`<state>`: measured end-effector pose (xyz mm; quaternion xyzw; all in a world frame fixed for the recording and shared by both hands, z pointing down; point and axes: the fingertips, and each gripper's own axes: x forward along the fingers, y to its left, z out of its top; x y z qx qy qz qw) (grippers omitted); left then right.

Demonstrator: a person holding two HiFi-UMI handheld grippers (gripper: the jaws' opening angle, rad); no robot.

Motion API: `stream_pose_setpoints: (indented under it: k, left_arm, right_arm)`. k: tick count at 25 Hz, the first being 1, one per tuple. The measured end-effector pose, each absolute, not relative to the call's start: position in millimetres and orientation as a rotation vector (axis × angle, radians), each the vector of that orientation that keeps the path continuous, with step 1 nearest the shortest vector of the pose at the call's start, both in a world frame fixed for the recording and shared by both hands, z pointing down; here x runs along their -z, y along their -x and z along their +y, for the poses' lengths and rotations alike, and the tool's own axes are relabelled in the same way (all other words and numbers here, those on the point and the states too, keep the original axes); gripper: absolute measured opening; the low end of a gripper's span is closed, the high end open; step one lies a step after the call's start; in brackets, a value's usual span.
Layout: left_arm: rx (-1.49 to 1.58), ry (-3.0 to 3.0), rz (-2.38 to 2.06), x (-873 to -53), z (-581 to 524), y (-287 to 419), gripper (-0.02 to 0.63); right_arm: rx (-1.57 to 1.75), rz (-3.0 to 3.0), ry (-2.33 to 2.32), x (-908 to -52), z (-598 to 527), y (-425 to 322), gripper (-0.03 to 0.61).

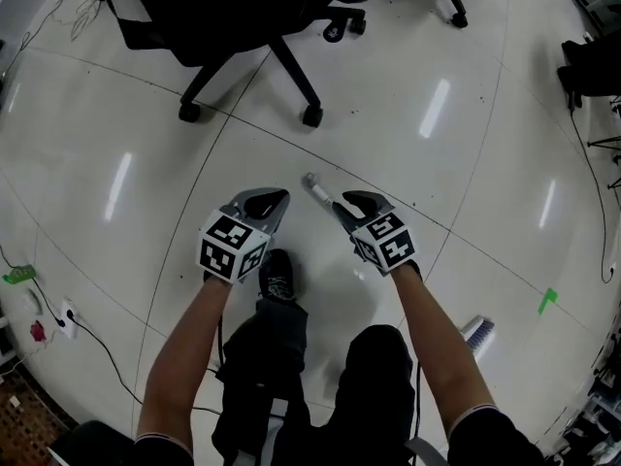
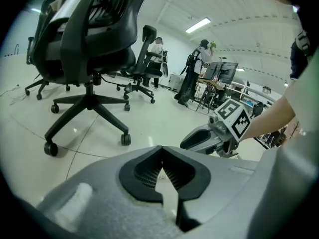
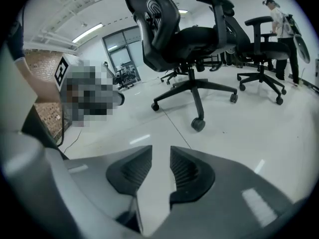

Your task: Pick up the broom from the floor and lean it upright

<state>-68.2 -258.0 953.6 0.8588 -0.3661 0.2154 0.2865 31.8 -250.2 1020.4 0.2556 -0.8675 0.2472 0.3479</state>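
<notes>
The broom lies on the white floor. Its grey handle tip [image 1: 314,186] shows between my two grippers, and its blue-white brush head [image 1: 476,332] peeks out beside my right forearm; the shaft between them is hidden under my right gripper and arm. My left gripper [image 1: 277,200] hangs just left of the handle tip, its jaws shut with nothing between them [image 2: 160,156]. My right gripper [image 1: 351,202] is right over the handle near its tip. It is open, and only bare floor shows in the gap [image 3: 160,156].
A black office chair [image 1: 243,27] on castors stands on the floor just beyond the grippers, with more chairs behind it. A power strip with its cable [image 1: 58,314] lies at the left. The person's shoe [image 1: 278,275] is below the grippers. People stand far off [image 2: 199,59].
</notes>
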Motion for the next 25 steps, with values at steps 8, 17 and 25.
stream_pose_setpoints:
  k: [8,17,25]
  left_arm:
    - [-0.623,-2.316,-0.975,-1043,-247,78,0.002]
    - [-0.640,-2.282,-0.988,-1067,-230,86,0.000]
    - [-0.676,-2.282,-0.971,-1077,-232,78,0.002]
  right_arm:
    - [-0.598,-2.182,-0.581,-1157,-258,-15,0.156]
    - [-0.506,-2.051,-0.551,-1224,-252,-9,0.246]
    - [-0.499,-2.044,-0.513,-1223,-244,-18,0.104]
